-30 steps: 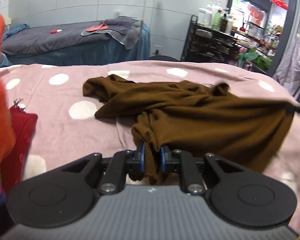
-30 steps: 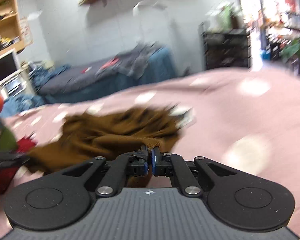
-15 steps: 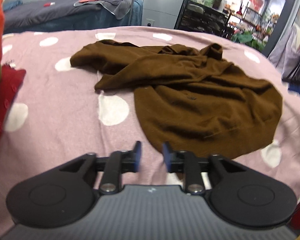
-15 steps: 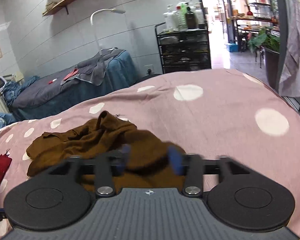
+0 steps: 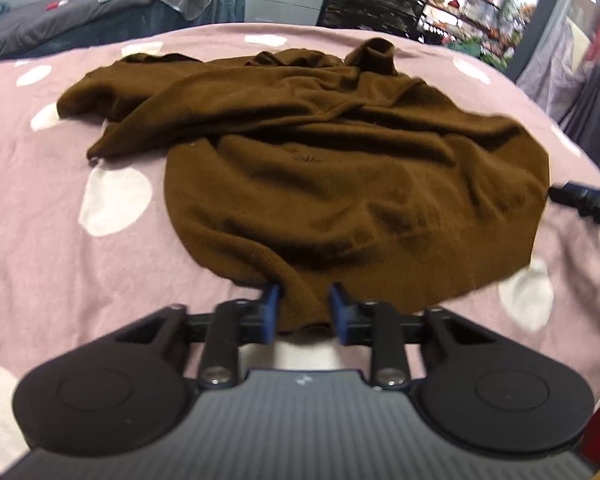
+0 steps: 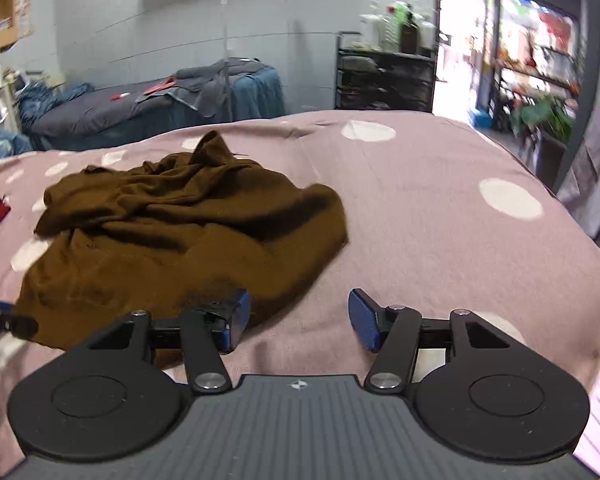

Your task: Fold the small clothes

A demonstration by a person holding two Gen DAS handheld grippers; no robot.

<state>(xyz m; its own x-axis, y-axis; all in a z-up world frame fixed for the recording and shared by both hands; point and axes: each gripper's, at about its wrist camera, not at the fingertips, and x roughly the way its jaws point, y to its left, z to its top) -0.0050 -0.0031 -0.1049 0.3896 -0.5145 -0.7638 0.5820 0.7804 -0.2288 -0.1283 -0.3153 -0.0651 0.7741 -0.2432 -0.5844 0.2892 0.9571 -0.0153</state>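
Hem of the brown sweater [image 5: 300, 184] sits between my spread left gripper [image 5: 303, 308]; I close low there. Right gripper [image 6: 298, 314], wide open beside the sweater, should reach its far corner.

**Even indoor light, glare at the doorway**

Soft room light; the doorway [image 6: 458, 40] blows out white (right wrist view). The brown sweater [image 5: 340, 168] casts faint shadows. Fisheye bending curves the edges, with dark corners and slight blur throughout.
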